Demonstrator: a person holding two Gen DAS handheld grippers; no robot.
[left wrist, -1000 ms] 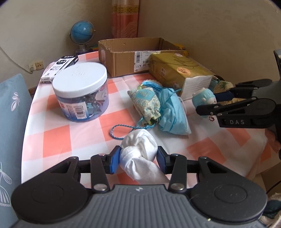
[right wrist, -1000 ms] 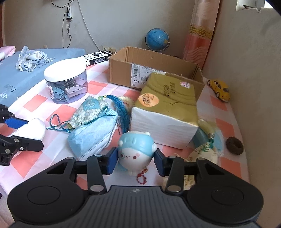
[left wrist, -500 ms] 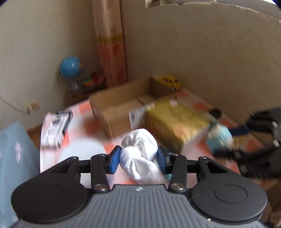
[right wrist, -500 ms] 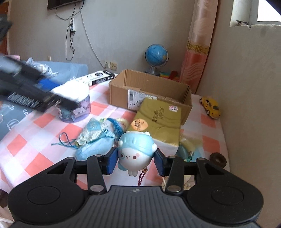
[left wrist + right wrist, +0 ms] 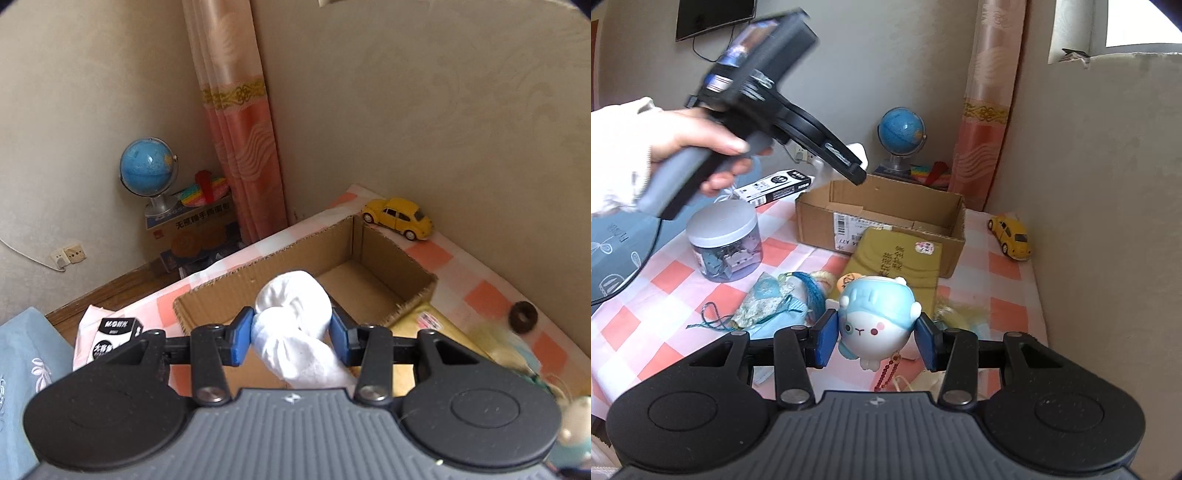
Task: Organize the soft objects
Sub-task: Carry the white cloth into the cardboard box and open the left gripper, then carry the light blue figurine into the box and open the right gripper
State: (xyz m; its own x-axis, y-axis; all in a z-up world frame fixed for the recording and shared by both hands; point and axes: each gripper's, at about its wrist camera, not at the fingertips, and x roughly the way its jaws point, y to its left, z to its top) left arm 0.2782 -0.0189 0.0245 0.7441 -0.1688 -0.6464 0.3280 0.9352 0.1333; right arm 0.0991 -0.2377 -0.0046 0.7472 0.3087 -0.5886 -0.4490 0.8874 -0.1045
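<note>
While my left gripper (image 5: 291,334) was down over the checked tablecloth (image 5: 670,282) a second ago, it now hangs above the open cardboard box (image 5: 384,254), with the knotted white cloth bundle (image 5: 295,325) between its blue pads. The jaws have just been easing apart a little, yet the bundle sits wedged between them and has not dropped — I read that as the start of a release into the box, whose floor looks bare. From the right wrist view my left hand (image 5: 701,144) carries the tool high over the box's near-left corner.

My right gripper (image 5: 874,338) is clamped on the small blue-capped plush toy (image 5: 875,317), which has come up off the table compared with a second ago and now hangs above the clutter: the patterned pouch (image 5: 764,302), the blue face mask (image 5: 783,325) and the yellow tissue pack (image 5: 901,258) lie below it.

So two soft things are off the table at once; my guess is the bundle goes in first, then the plush — the pouch and mask are left to fetch.
</note>
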